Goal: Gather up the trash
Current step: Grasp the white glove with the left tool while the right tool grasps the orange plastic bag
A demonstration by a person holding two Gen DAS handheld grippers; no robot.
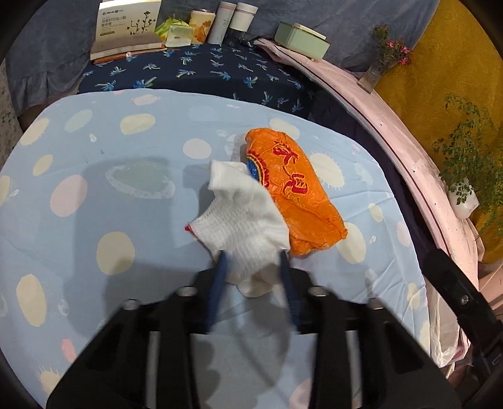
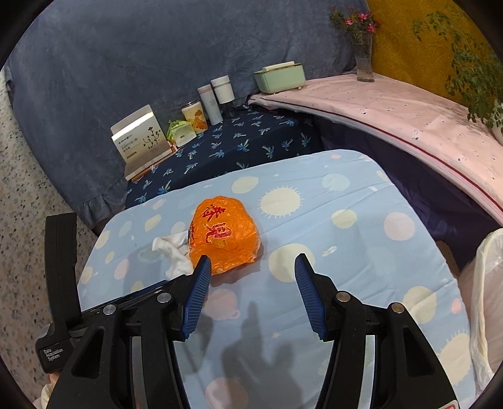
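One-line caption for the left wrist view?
Left gripper fingers straddle a white tissue beside an orange wrapper on the dotted blue cloth.

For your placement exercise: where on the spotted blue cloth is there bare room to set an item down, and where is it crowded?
Bare cloth lies right of the orange wrapper, toward the plastic bag, and left of the white tissue. It is crowded mid-cloth, where tissue and wrapper touch and the left hand-held gripper reaches in.

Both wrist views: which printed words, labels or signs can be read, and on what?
"Data Acquisition System": on the black handle of the left tongs.
Orange wrapper: large red Chinese characters, too crumpled to read.
White box at the back: print too small to read.
Cups and bottles: no legible text.
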